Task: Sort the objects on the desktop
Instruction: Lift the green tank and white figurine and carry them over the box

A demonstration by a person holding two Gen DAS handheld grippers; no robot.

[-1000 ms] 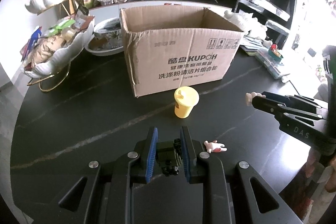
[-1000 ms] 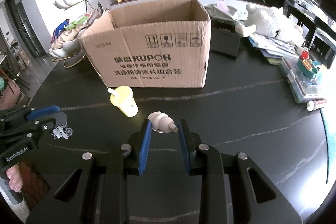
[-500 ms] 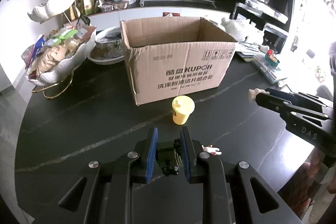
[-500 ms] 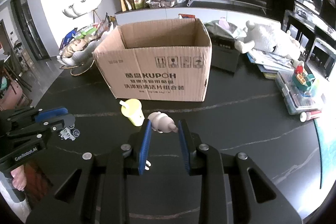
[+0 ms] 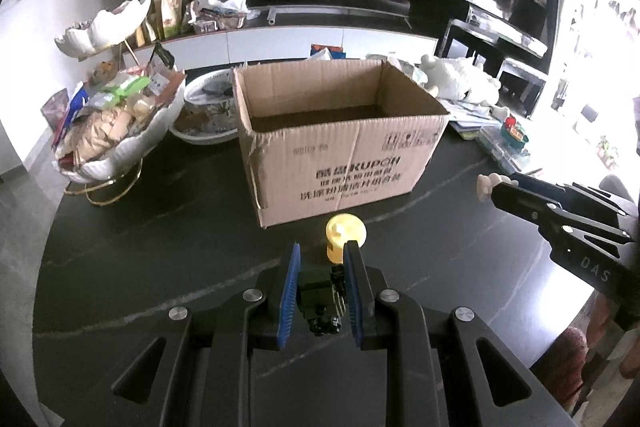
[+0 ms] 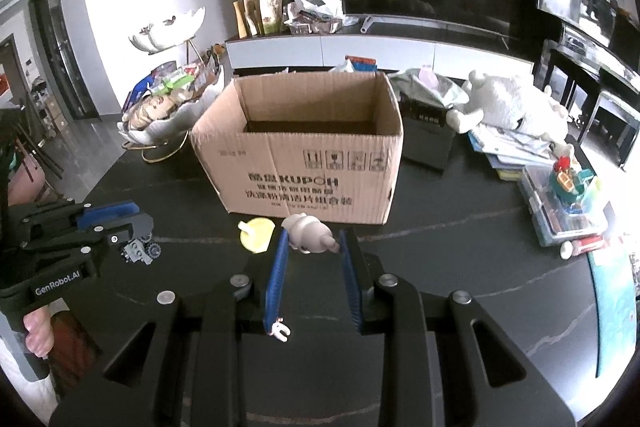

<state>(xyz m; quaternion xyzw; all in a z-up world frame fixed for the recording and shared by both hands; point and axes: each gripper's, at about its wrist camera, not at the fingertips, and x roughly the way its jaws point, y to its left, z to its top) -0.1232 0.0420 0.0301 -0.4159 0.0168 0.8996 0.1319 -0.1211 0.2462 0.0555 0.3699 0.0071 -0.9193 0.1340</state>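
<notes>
Left tongs (image 5: 320,285) grip the dark-green brick vehicle (image 5: 322,295); right tongs (image 6: 312,277) pinch the beige plastic figurine (image 6: 306,231) only by its tips. Your figurine could slip short of the open cardboard box (image 6: 304,147).

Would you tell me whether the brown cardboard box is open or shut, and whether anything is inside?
Open: the brown cardboard box shows no top flaps, exposing its inner walls. Contents: cannot tell, the floor is hidden.

I count one open brown cardboard box (image 5: 340,131), one small yellow plastic cup (image 5: 345,237), one dark green brick-built toy vehicle (image 5: 320,293), two small pale figurines (image 6: 307,233) (image 6: 279,330), one white plush animal (image 6: 508,103), and two white shell-shaped bowls (image 5: 120,143) (image 5: 102,27).
</notes>
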